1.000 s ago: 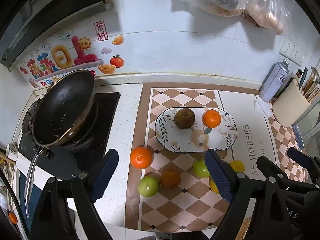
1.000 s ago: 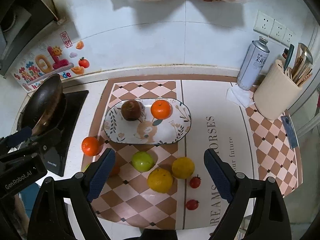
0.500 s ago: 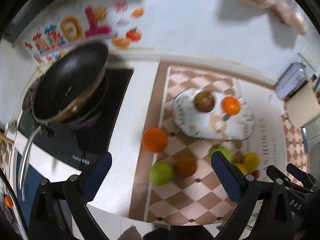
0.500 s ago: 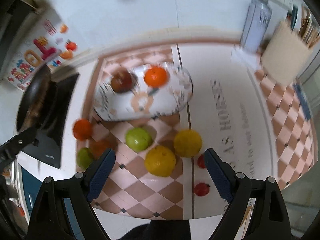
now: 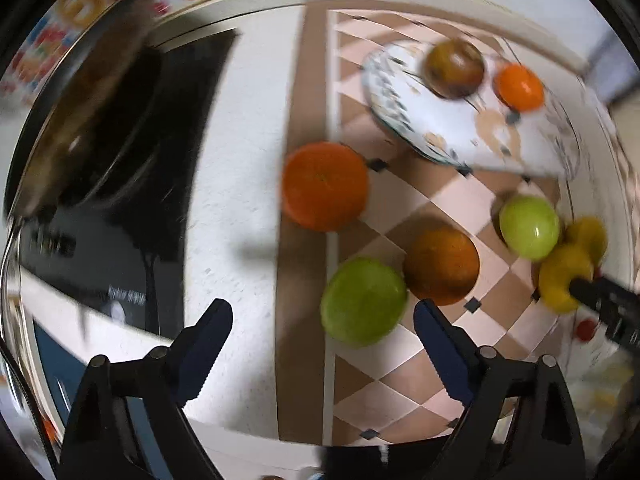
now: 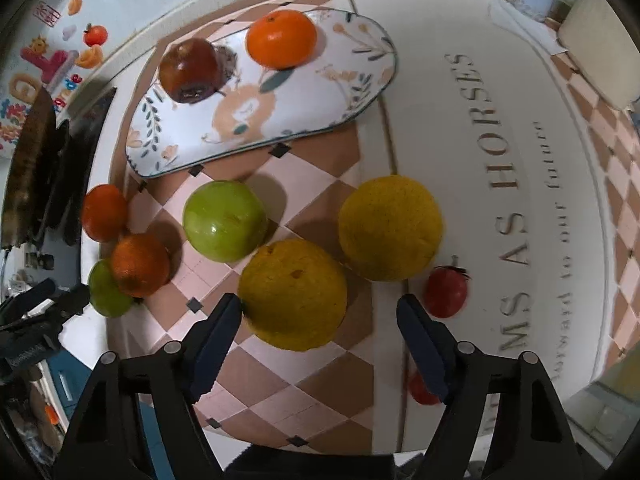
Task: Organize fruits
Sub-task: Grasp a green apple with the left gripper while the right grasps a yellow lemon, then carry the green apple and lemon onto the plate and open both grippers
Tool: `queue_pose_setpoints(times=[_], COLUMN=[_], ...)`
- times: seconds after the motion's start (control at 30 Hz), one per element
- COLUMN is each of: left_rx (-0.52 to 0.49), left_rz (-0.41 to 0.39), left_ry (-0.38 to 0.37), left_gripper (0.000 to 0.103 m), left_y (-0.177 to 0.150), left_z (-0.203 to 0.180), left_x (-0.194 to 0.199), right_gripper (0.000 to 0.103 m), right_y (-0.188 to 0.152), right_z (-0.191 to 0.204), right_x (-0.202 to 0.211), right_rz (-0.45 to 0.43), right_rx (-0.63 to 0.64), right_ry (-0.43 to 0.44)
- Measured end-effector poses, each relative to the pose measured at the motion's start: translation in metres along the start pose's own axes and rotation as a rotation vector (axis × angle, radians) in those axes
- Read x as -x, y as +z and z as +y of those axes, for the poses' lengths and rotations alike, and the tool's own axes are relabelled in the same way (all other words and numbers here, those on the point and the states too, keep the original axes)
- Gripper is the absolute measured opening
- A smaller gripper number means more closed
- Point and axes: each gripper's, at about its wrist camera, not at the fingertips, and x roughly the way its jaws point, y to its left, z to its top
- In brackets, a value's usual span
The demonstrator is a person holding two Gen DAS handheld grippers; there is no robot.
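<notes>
- Right gripper (image 6: 318, 314) has its jaws spread wide and empty; a yellow citrus fruit (image 6: 293, 294) sits just ahead, between the fingertips and slightly left of centre.
- Left gripper (image 5: 322, 326), likewise apart and empty, has a green apple (image 5: 363, 301) just ahead, right of centre.
- Floral oval plate (image 6: 352, 92) lies well beyond both, already carrying two fruits.
- Judged nearer its grasp: the right.
</notes>
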Motion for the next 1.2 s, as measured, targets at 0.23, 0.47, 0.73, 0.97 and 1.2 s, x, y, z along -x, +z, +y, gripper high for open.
queue_pose_setpoints(times=[0.23, 0.47, 0.73, 0.97, 1.2], left_rx=[-0.184, -0.132, 0.0, 0.081, 0.089], left_rz=[0.047, 0.055, 0.094, 0.106, 0.094], left_ry=[0.014, -0.029, -0.119, -0.163, -0.152], left_gripper=[0.07, 0.053, 0.053, 0.053, 0.053], left_y=[0.001, 0.002, -0.018, -0.048, -0.046], left_z=[-0.027, -0.025, -0.016, -0.017, -0.014], left_x=[-0.028, -0.041, -0.038, -0.039, -0.04], right_gripper=[0.081, 0.066, 0.066, 0.066, 0.066], right_y=[0.007, 0.01, -0.011, -0.022, -0.026], right_z=[0.014, 0.015, 0.014, 0.015, 0.024], right_x=[-0.005, -0.016, -0.012, -0.01, -0.014], right_rz=[0.0, 0.031, 0.098, 0.104, 0.09], right_rx=[0.042, 0.045, 0.052, 0.057, 0.073], right_ry=[-0.011, 0.006, 0.073, 0.069, 0.051])
